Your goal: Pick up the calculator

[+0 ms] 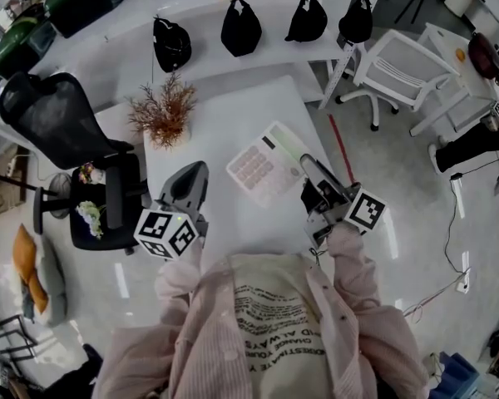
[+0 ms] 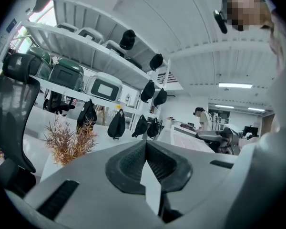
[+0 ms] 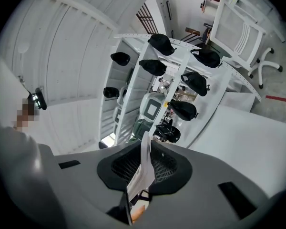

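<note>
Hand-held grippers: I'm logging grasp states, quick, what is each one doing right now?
Left hand-held gripper: closed, nothing between its jaws.
Right hand-held gripper: closed on the calculator.

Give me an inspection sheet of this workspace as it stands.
Surface: white table, carrying one plant.
Job's things: calculator, keys up, gripped at its right edge.
Clutter: dried plant in a white pot, far left on the table.
Grippers: right gripper shut on the calculator; left gripper shut, nothing between its jaws.
Cables: thin cable on the floor at right.
Surroundings: black office chair, white chair, black caps on a white shelf.
</note>
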The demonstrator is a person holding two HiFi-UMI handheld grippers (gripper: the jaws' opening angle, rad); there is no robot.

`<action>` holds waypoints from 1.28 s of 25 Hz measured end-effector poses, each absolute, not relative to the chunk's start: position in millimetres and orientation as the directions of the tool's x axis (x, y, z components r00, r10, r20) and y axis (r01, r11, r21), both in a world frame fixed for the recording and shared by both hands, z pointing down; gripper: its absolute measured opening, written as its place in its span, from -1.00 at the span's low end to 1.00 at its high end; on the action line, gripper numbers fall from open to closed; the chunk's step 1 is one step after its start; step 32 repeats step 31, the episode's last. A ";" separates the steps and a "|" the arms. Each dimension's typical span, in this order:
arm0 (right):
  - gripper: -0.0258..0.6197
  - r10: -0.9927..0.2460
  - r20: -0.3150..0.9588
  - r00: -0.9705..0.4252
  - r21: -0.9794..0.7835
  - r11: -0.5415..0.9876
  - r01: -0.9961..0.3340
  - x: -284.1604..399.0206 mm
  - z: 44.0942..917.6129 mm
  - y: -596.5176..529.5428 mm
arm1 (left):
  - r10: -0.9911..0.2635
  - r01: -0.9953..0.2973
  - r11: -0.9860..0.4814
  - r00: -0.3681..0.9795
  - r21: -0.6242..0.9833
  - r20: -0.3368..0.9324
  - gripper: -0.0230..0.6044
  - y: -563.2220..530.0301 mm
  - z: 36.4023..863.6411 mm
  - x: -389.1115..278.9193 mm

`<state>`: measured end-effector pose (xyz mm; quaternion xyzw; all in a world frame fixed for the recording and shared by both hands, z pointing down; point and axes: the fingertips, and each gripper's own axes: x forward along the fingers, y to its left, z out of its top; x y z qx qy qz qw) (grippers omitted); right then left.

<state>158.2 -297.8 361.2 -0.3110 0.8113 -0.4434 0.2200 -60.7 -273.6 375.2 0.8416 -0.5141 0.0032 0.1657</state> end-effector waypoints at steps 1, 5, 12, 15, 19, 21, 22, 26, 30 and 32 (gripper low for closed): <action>-0.76 -0.702 -0.082 -0.707 -0.856 0.414 -0.311 159.0 359.7 -298.2 | -0.866 -0.867 -0.415 0.469 0.274 0.172 -0.92 -273.7 374.1 -61.7; -0.76 -0.705 -0.102 -0.702 -0.850 0.428 -0.307 160.2 352.1 -297.8 | -0.874 -0.873 -0.410 0.459 0.262 0.161 -0.92 -272.8 370.1 -66.8; -0.76 -0.706 -0.119 -0.699 -0.843 0.444 -0.305 159.8 343.3 -297.4 | -0.878 -0.884 -0.406 0.448 0.231 0.169 -0.92 -272.9 368.3 -69.3; -0.76 -0.711 -0.117 -0.694 -0.850 0.433 -0.301 159.3 345.1 -296.9 | -0.877 -0.883 -0.408 0.450 0.232 0.169 -0.92 -272.4 368.7 -69.6; -0.76 -0.712 -0.113 -0.693 -0.852 0.428 -0.301 159.7 346.5 -297.4 | -0.874 -0.881 -0.413 0.454 0.230 0.171 -0.92 -273.5 369.1 -67.5; -0.76 -0.714 -0.113 -0.691 -0.854 0.426 -0.300 160.2 347.5 -297.0 | -0.873 -0.881 -0.414 0.456 0.230 0.174 -0.92 -273.3 370.6 -66.1; -0.76 -0.714 -0.115 -0.691 -0.854 0.426 -0.298 160.4 347.6 -296.6 | -0.872 -0.880 -0.415 0.457 0.230 0.176 -0.92 -273.0 371.6 -65.4; -0.76 -0.716 -0.119 -0.688 -0.857 0.424 -0.293 161.3 348.1 -295.7 | -0.870 -0.880 -0.415 0.458 0.229 0.181 -0.92 -271.4 373.4 -63.9; -0.76 -0.717 -0.116 -0.687 -0.858 0.421 -0.294 162.2 350.6 -293.5 | -0.871 -0.882 -0.414 0.456 0.226 0.182 -0.92 -269.7 374.8 -64.1; -0.76 -0.718 -0.116 -0.687 -0.858 0.420 -0.294 162.4 351.3 -292.5 | -0.872 -0.882 -0.413 0.455 0.225 0.183 -0.92 -268.8 375.1 -64.3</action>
